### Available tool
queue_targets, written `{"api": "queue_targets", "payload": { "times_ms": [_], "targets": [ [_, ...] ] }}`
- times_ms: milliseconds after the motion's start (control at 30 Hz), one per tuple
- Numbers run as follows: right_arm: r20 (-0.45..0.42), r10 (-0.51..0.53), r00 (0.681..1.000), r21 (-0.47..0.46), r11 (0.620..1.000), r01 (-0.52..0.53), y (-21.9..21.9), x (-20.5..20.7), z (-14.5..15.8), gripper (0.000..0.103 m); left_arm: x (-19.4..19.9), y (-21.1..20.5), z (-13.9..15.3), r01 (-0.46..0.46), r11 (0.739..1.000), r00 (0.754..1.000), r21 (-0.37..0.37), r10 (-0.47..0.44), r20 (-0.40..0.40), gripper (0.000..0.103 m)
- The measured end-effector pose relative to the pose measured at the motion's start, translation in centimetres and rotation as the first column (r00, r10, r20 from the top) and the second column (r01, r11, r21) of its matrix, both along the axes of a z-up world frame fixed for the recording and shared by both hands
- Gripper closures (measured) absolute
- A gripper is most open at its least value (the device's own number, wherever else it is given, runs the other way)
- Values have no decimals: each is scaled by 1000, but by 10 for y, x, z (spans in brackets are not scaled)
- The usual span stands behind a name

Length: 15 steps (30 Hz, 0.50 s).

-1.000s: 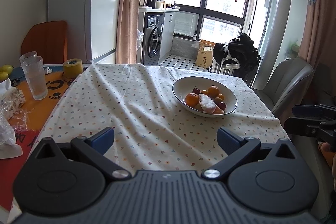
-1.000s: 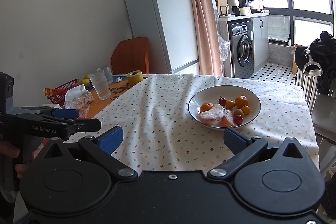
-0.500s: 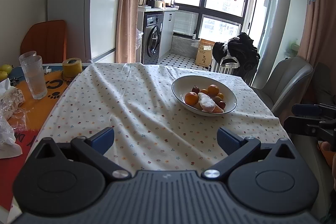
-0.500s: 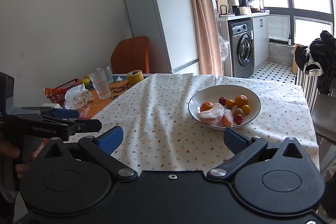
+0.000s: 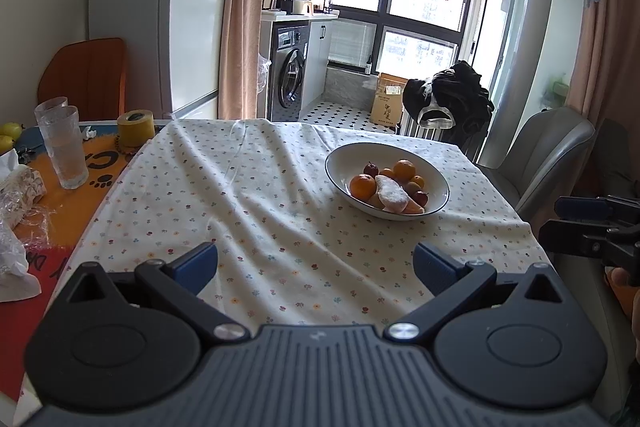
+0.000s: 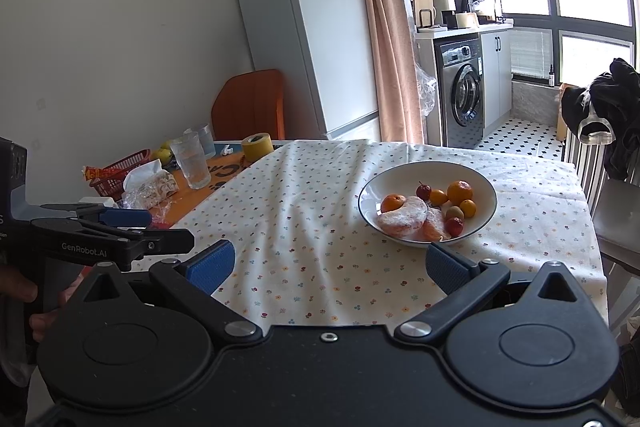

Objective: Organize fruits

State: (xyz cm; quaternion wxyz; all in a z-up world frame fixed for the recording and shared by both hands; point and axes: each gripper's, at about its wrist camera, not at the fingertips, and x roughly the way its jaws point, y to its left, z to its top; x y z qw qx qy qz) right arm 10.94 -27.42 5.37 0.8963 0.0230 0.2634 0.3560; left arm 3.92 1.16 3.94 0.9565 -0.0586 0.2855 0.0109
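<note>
Counter under floral cloth carries the white bowl of oranges and small fruits, well ahead. Left claw and right claw, both spread wide and empty, should approach level, targeting one orange.

Glossy bowl, matt cloth

Ahead of the left gripper, between its spread jaws, bare flowered tablecloth runs clear. The fruit bowl stands beyond the right jaw. Well off the left jaw crowd drinking glasses, a yellow tape roll and plastic wrap. The right gripper has open cloth ahead; the bowl sits just past its right jaw.
</note>
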Motion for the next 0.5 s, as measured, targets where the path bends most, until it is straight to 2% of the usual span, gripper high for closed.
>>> {"api": "queue_targets", "payload": {
  "times_ms": [500],
  "targets": [
    [-1, -1, 1000, -2, 1000, 1, -1, 0, 0, 0, -1, -6, -2, 11, 1000, 1000, 3, -11, 0, 0]
  ]
}}
